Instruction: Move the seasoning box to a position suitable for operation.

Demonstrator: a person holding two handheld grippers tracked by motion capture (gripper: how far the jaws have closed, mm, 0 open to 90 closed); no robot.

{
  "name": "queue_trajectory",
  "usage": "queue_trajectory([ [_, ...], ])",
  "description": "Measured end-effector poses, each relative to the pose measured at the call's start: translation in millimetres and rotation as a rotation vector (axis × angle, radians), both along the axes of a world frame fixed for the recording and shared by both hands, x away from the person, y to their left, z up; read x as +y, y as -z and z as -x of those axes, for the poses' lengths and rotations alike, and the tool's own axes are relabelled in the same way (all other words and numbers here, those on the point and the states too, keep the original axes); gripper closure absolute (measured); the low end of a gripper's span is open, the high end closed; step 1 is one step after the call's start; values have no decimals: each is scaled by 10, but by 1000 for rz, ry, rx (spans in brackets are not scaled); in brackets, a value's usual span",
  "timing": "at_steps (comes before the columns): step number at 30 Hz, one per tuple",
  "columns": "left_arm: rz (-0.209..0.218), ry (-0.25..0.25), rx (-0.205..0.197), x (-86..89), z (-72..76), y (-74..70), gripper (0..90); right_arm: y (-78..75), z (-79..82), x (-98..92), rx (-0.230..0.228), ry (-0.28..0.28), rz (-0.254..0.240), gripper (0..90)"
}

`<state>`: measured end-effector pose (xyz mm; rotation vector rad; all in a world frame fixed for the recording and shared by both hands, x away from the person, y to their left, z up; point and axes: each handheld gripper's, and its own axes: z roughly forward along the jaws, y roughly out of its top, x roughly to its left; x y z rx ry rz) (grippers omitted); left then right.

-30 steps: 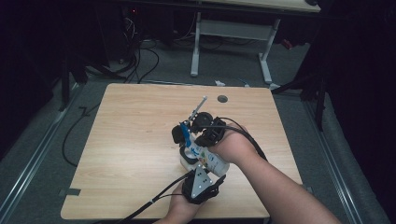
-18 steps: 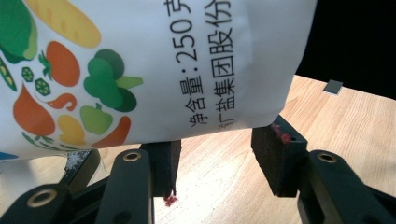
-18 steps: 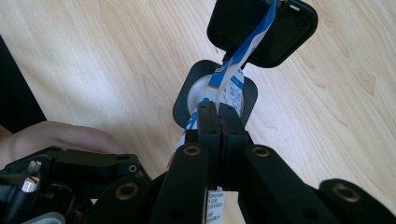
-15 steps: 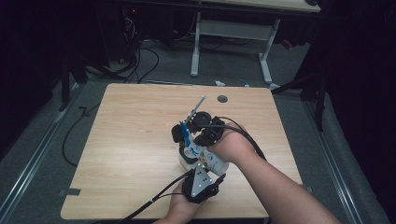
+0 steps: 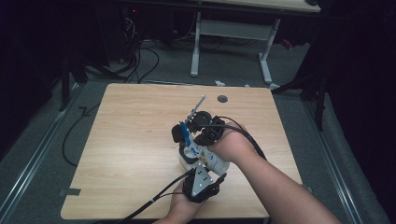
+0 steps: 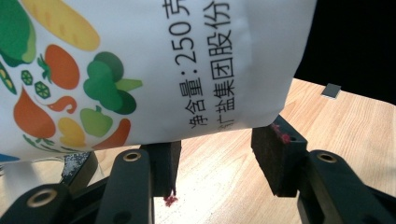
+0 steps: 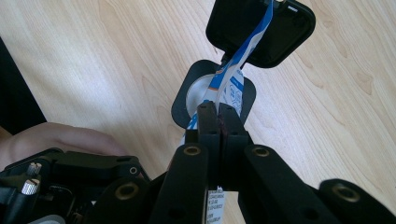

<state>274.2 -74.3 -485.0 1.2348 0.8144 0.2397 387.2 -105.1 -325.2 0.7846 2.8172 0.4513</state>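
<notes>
Salt bag (image 5: 205, 156), white with printed vegetables and blue trim, sits toward the near edge of the table (image 5: 126, 140), right of centre, held up off the wood between your two tools.

Left gripper (image 5: 201, 179): jaws part-way apart, one on each side of the bag's lower body; in the left gripper view the bag (image 6: 154, 70) rests at the pad tips, and I cannot tell for certain how firmly they press.

Right gripper (image 5: 198, 127): jaws fully together, clamped on the blue-and-white top strip (image 7: 233, 70) of the bag. That strip runs up taut from the pads.

Just under the strip, a small round container (image 7: 198, 95) in a black holder stands open, its black lid (image 7: 261, 28) swung back toward the far edge. A thin metal rod (image 5: 196, 108) sticks out beyond it.

Judgement: bag is gripped at both ends and positioned over the container. No open mouth in the bag shows, no salt seen falling. Left to do, likely: tear or pull the top open, tip, pour, set the bag down.
</notes>
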Motion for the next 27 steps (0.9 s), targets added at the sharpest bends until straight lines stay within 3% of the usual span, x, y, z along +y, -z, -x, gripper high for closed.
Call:
queue_trajectory([
  [27,8,-1,3,-3,-6,-26,539,-6,-4,22,7,0,-2,900],
])
